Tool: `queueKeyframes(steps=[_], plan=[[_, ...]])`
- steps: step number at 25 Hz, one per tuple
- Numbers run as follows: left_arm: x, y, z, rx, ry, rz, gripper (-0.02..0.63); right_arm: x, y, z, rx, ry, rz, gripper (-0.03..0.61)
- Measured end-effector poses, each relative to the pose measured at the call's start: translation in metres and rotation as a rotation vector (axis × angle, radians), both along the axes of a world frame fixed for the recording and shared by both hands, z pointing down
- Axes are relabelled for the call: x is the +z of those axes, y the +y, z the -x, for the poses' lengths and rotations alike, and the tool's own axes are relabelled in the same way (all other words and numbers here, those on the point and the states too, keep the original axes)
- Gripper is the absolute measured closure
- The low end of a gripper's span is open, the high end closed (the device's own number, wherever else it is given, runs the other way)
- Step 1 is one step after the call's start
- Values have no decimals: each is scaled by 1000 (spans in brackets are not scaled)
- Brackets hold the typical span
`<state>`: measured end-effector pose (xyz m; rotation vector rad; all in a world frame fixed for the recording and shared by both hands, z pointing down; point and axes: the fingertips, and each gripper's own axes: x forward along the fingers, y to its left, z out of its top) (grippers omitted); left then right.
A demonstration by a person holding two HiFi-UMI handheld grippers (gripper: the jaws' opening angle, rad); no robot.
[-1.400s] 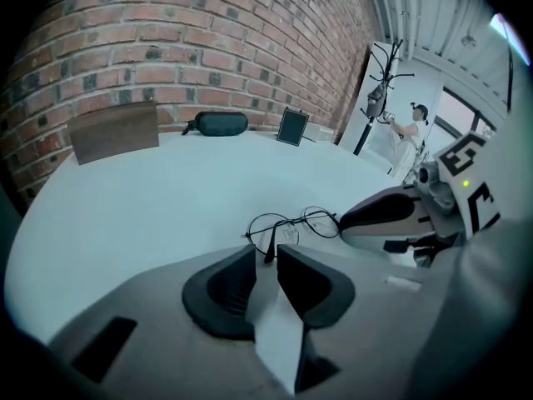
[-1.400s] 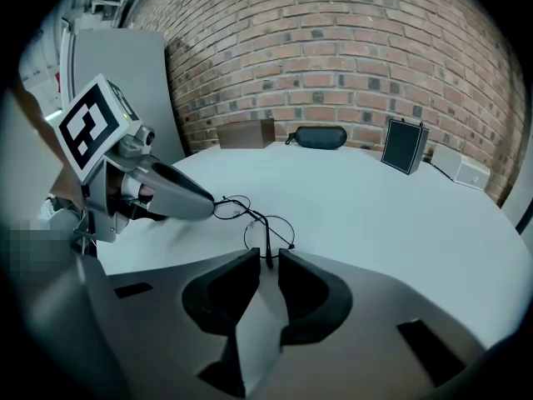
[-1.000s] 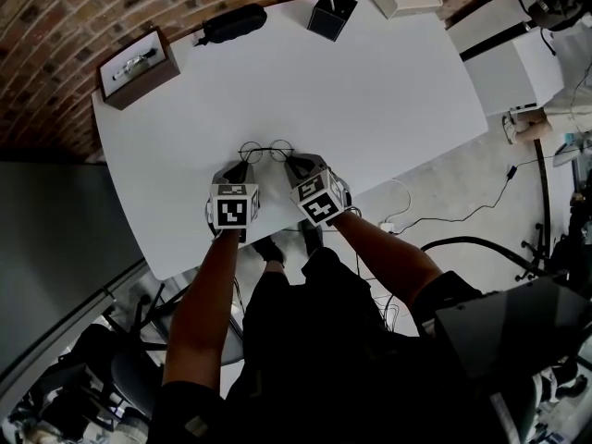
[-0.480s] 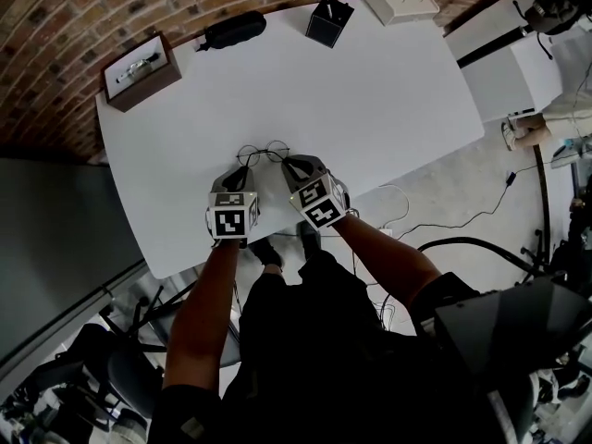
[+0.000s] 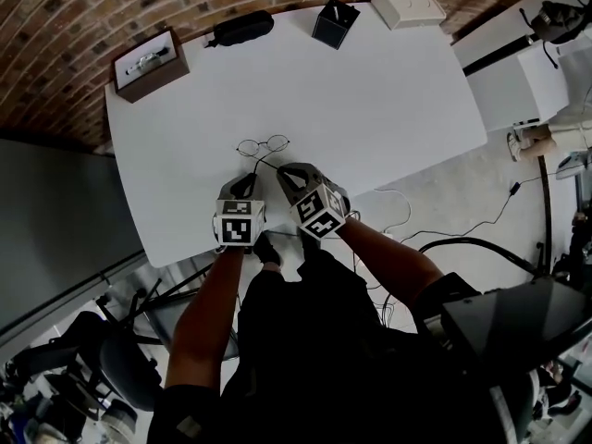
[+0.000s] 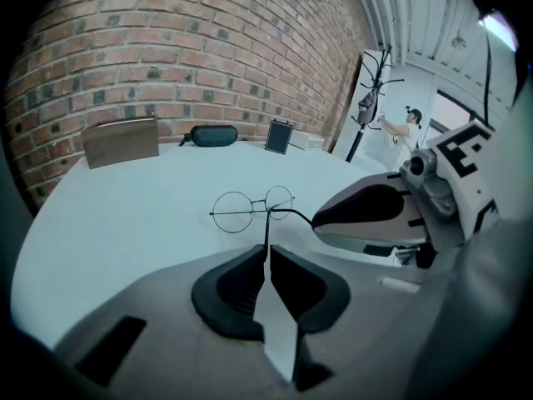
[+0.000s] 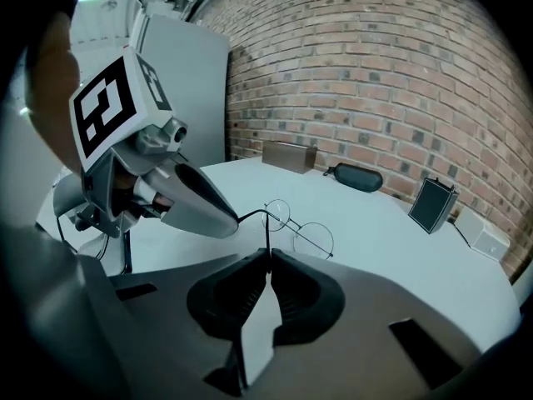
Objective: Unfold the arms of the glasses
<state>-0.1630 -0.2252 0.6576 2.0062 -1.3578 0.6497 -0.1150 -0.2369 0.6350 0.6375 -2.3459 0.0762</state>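
Observation:
The round wire-rimmed glasses stand on the white table with their lenses facing away from me. Both thin arms run back from the frame to my grippers. My left gripper is shut on the tip of one arm, which enters its jaws in the left gripper view. My right gripper is shut on the tip of the other arm. The two grippers sit side by side just behind the glasses, with their tips close together. The right gripper view shows the lenses beyond the jaws.
Along the far edge by the brick wall stand a brown open box, a black glasses case, a small black box and a white box. The near table edge runs just under my hands.
Both grippers have drawn back toward the near edge and risen a little, each keeping its arm tip. The arms now stretch out longer behind the frame.

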Motion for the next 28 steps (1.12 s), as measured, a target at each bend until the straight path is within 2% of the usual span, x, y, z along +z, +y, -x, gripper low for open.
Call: queueKeyframes(steps=[10,15,17,19,22,25,28], plan=[[18,13,-17,-14,6,47,578,23,12,0,-80,34,37,555],[21,13,-20,-13,34,53,572,32,13,-3,-94,54,53,555],[22,14,-26,1,67,59,539,34,13,-3,-97,56,62,555],[21,17,-31,14,97,65,467,37,15,-4,-103,59,73,555],[14,17,-29,18,92,36,453,38,19,-5,-104,61,90,554],[2,11,-14,-38,94,-7,453,33,16,-6,-72,37,110,543],[-8,1,10,-137,104,-36,453,23,6,-8,25,-13,149,502]])
